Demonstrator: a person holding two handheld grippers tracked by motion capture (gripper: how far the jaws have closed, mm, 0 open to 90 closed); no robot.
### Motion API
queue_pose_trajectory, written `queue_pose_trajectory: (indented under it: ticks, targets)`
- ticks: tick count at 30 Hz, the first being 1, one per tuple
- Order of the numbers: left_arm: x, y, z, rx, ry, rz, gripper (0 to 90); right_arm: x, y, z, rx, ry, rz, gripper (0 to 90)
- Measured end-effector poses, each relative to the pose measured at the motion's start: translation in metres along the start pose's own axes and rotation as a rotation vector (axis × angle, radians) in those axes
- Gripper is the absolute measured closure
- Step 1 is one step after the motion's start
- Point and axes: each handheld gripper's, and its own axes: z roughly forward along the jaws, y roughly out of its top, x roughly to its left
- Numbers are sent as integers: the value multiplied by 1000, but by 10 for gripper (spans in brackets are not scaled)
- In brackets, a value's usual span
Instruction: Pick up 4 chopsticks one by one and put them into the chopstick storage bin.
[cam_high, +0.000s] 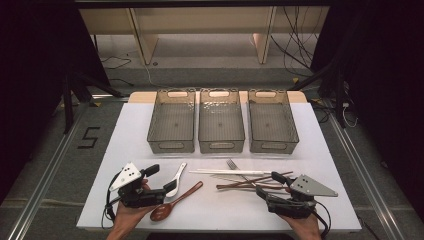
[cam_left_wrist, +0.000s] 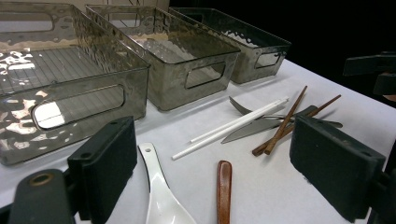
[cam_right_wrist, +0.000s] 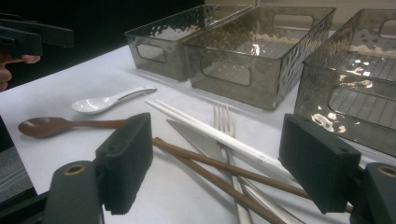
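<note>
With both tongs released, I hold the left tongs (cam_high: 159, 181) just over the glossy white ceramic soup spoon (cam_high: 177, 179) and the slim brown wooden spoon (cam_high: 175, 201), both lying flat on the white desk (cam_high: 125, 125). My right tongs (cam_high: 270, 186) hover near the crossed brown wooden chopsticks (cam_high: 252, 183), smooth white chopsticks (cam_high: 227, 172) and metal fork (cam_high: 233, 165). Three dimpled smoky translucent plastic bins (cam_high: 221, 126) stand side by side beyond.
</note>
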Motion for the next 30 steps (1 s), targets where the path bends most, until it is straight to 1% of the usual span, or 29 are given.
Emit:
queue_pose_trajectory:
  ticks: [7, 11, 12, 15, 18, 19, 20, 22, 23, 25, 26, 28, 30]
  targets:
    - [0, 0, 0, 2, 5, 0, 145, -2, 0, 0, 1, 1, 4, 267]
    - [0, 0, 0, 3, 6, 1, 145, -2, 1, 0, 14, -1, -4, 269]
    - [0, 0, 0, 3, 7, 1, 145, -2, 4, 0, 32, -5, -12, 271]
    - [1, 0, 0, 3, 8, 2, 145, -3, 9, 0, 50, 3, -26, 271]
    - [1, 0, 0, 4, 10, 3, 145, -4, 16, 0, 79, 5, -56, 277]
    - [1, 0, 0, 4, 10, 3, 145, -4, 16, 0, 79, 5, -56, 277]
    - [1, 0, 0, 5, 11, 3, 145, -5, 22, 0, 111, 6, -89, 277]
    - [1, 0, 0, 4, 13, 0, 145, -5, 27, 0, 132, 11, -111, 293]
    - [1, 0, 0, 4, 13, 0, 145, -5, 27, 0, 132, 11, -111, 293]
    - [2, 0, 0, 2, 15, -1, 145, -6, 35, 0, 151, 21, -143, 304]
    - [1, 0, 0, 4, 14, -1, 145, -7, 42, 1, 176, 21, -166, 306]
    - [1, 0, 0, 5, 14, -1, 145, -8, 47, 4, 200, 30, -188, 317]
    - [2, 0, 0, 4, 15, -3, 145, -10, 53, 9, 233, 28, -209, 316]
